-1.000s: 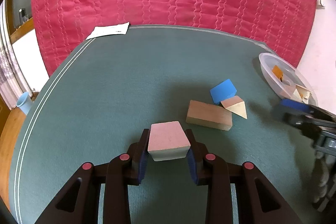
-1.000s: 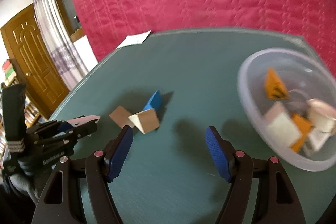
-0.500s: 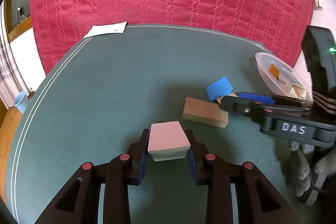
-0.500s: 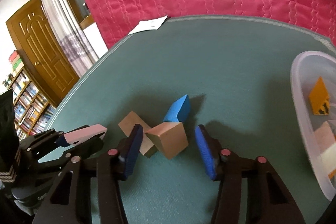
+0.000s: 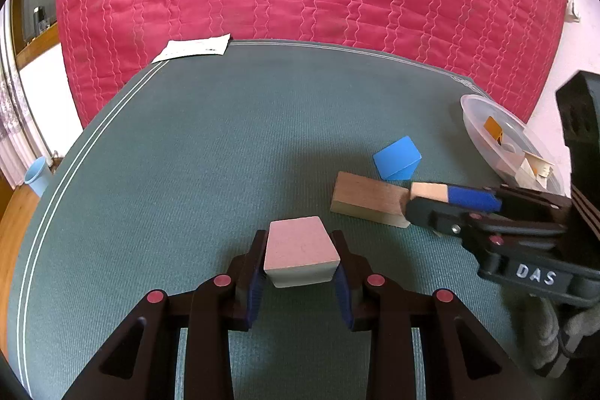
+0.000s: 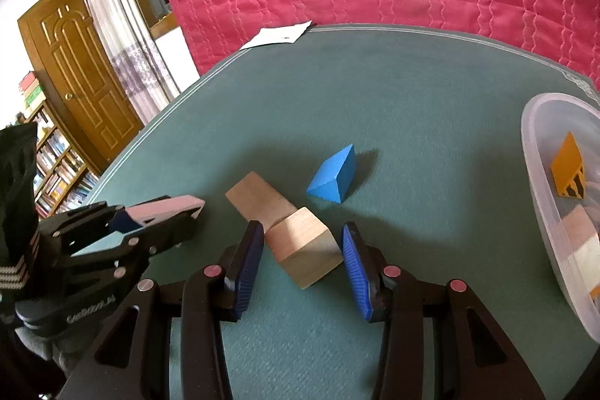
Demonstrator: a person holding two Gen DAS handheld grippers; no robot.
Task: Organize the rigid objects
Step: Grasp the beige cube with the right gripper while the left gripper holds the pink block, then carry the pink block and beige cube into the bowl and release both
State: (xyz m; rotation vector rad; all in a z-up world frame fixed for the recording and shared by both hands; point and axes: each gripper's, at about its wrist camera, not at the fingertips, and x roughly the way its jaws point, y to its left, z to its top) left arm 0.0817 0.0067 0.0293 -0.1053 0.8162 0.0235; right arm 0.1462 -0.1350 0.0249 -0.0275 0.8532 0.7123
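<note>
My left gripper (image 5: 299,235) is shut on a pale pink block (image 5: 298,250), holding it just above the green table mat (image 5: 225,137). My right gripper (image 6: 302,231) straddles a light wooden block (image 6: 303,250) lying on the mat. Its jaws are closing and the blue pads (image 6: 249,250) are almost at the block's sides, with a thin gap on the right. That block leans against a long brown block (image 6: 258,199). A blue wedge (image 6: 332,177) lies just beyond them. In the left wrist view the right gripper (image 5: 431,201) reaches in from the right.
A clear plastic bowl (image 6: 532,152) with several blocks in it stands at the mat's right edge. A white paper (image 5: 195,47) lies at the far edge. A red quilted cover rises behind the table. A blue cup (image 5: 37,175) stands off the left side.
My right gripper has moved left from beside the bowl to the light wooden block, and its jaws have narrowed around it. The left gripper and pink block have not moved.
</note>
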